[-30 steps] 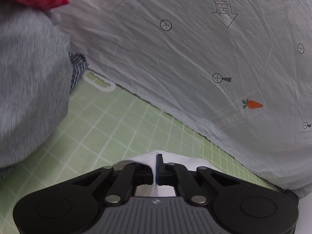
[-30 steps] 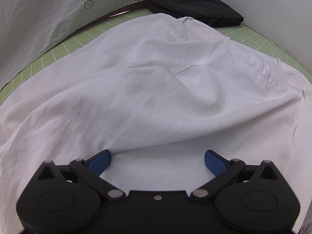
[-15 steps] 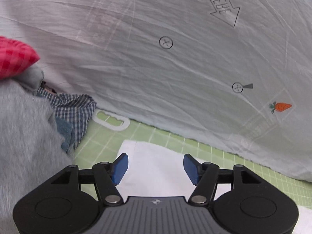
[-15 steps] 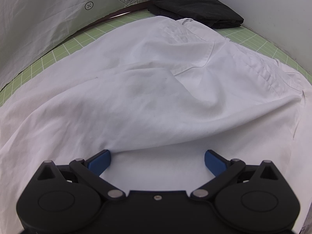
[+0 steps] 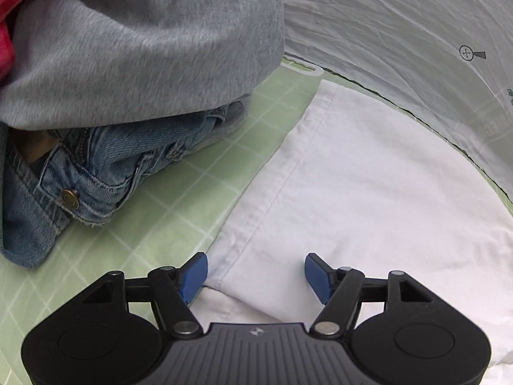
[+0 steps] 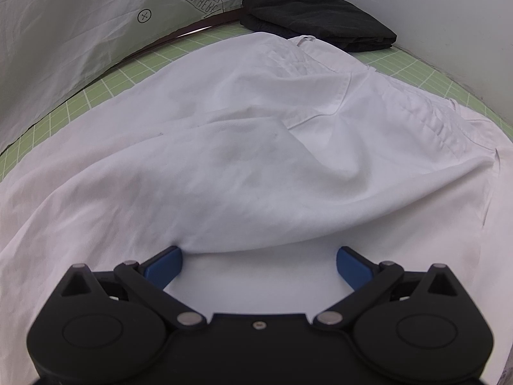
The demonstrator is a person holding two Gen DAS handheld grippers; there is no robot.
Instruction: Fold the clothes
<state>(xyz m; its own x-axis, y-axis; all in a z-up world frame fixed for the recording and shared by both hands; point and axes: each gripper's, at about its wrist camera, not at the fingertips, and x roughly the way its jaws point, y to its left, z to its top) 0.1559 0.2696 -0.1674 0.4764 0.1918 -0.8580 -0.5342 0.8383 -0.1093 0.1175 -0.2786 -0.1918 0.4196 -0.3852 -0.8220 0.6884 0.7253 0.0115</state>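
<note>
A white garment [image 6: 256,147] is spread on the green mat [image 5: 166,192], ahead of both pairs of fingers. The right gripper [image 6: 259,264] is held spread wide over it. The left gripper [image 5: 256,271], just opened, is spread over its hem, nothing pinched.

Worktop: covered by a pale green cutting mat [image 5: 179,199] printed with a white grid; bare mat shows at the left and centre of the left wrist view and along the upper edge of the right wrist view.

Lying on the mat:
- White garment [image 6: 256,147], spread wide and rumpled, with a stitched hem at its left edge in the left wrist view.
- Blue denim jeans [image 5: 105,166], bunched, metal button showing, left of that view.
- Grey fleece garment [image 5: 144,41], resting on top of the jeans, upper left.
- Folded black garment [image 6: 317,16], top right of the right wrist view, just beyond the white garment.
</note>
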